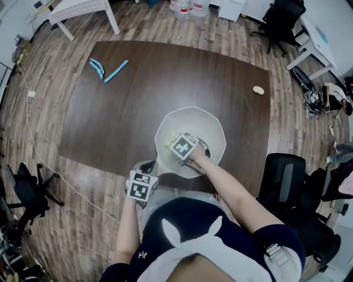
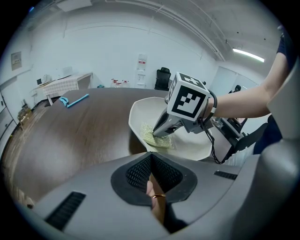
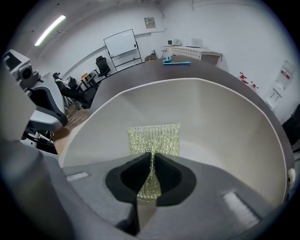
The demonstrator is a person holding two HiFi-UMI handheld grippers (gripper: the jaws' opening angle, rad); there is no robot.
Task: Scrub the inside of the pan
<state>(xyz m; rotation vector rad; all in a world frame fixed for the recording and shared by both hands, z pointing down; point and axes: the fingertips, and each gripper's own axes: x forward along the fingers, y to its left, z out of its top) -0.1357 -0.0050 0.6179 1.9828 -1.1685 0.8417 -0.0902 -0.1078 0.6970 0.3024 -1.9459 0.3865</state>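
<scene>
Claws: right claw pinched on yellow-green mesh cloth inside white faceted pan | left claw closed, empty, beside pan

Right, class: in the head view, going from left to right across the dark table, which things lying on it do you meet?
blue strips → white pan → small tan object

Office or lab room: whiteboard, black swivel chairs, white desks, wood-plank floor, strip light.

Grey right gripper with black-white marker cube; navy top
</scene>
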